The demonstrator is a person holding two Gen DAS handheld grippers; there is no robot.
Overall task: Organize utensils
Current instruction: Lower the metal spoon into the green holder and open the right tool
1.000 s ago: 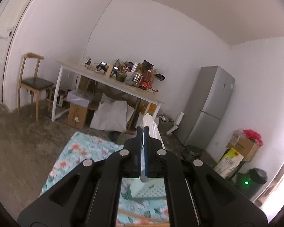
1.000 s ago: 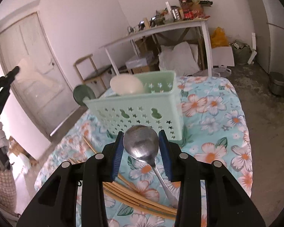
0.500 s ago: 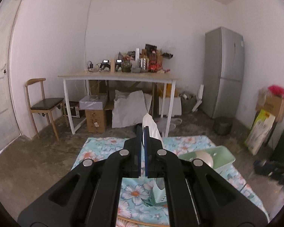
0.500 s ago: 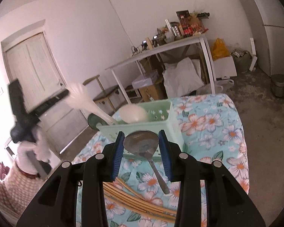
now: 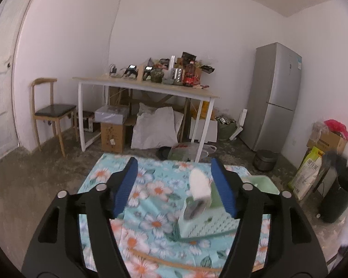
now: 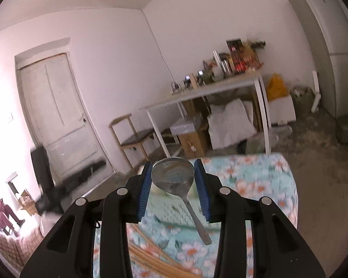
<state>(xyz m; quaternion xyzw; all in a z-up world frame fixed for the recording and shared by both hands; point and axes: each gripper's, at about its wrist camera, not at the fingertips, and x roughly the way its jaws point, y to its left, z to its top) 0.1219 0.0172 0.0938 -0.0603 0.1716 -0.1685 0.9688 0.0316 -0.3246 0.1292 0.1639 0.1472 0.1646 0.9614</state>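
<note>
Left gripper (image 5: pixel 177 184), jaws newly spread, has released the white spoon (image 5: pixel 198 185) into the basket (image 5: pixel 211 227) at lower right; right gripper (image 6: pixel 172 186) pinches the metal spoon (image 6: pixel 174 178), next to stow.

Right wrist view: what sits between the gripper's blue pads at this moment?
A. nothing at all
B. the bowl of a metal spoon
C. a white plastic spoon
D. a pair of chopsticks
B: the metal spoon has its bowl clamped between the right gripper pads, its handle slanting down over the floral tablecloth.
</note>
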